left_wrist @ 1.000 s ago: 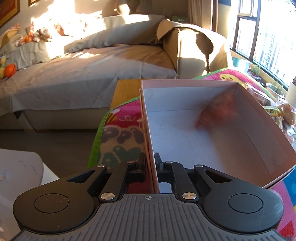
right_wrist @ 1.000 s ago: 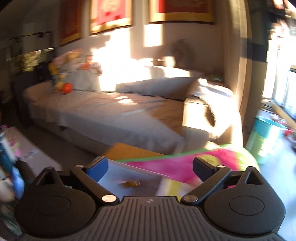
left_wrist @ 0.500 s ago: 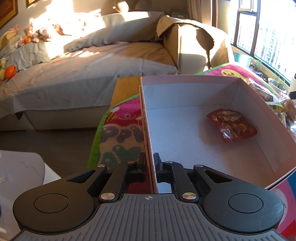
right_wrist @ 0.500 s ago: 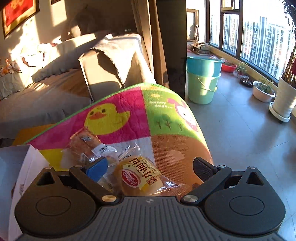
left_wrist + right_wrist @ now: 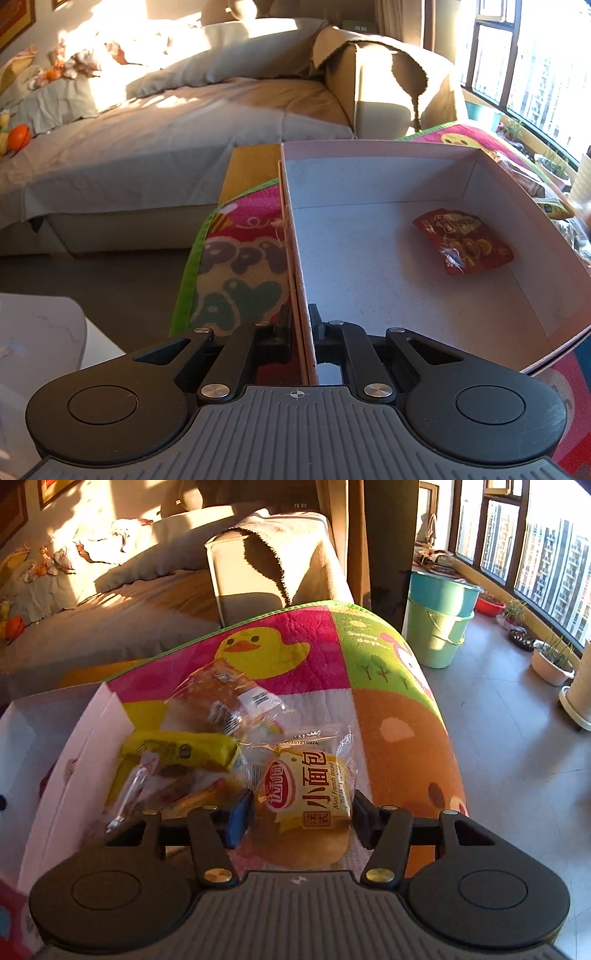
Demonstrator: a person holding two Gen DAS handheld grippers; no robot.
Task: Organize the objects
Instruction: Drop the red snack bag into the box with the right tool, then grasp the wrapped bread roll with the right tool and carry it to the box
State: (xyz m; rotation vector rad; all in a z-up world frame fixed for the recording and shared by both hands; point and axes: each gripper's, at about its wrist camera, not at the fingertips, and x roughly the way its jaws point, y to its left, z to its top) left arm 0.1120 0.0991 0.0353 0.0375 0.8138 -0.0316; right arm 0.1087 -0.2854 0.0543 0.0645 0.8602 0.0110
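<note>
On the worktop, over a bright cartoon mat (image 5: 295, 653), the left gripper (image 5: 300, 328) has its jaws clamped on the near side wall of a pale open box (image 5: 373, 177). One red snack packet (image 5: 463, 240) lies inside, near the box's right wall. Beside the box sits a heap of wrapped snacks. The right gripper (image 5: 303, 812) straddles a yellow bread packet (image 5: 306, 786); its jaws have just been closing and now flank the wrapper, pressure on it not discernible.

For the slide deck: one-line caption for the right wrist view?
Right gripper closing around a yellow-labelled mini French bread packet among snack packets on a colourful cartoon mat.
</note>
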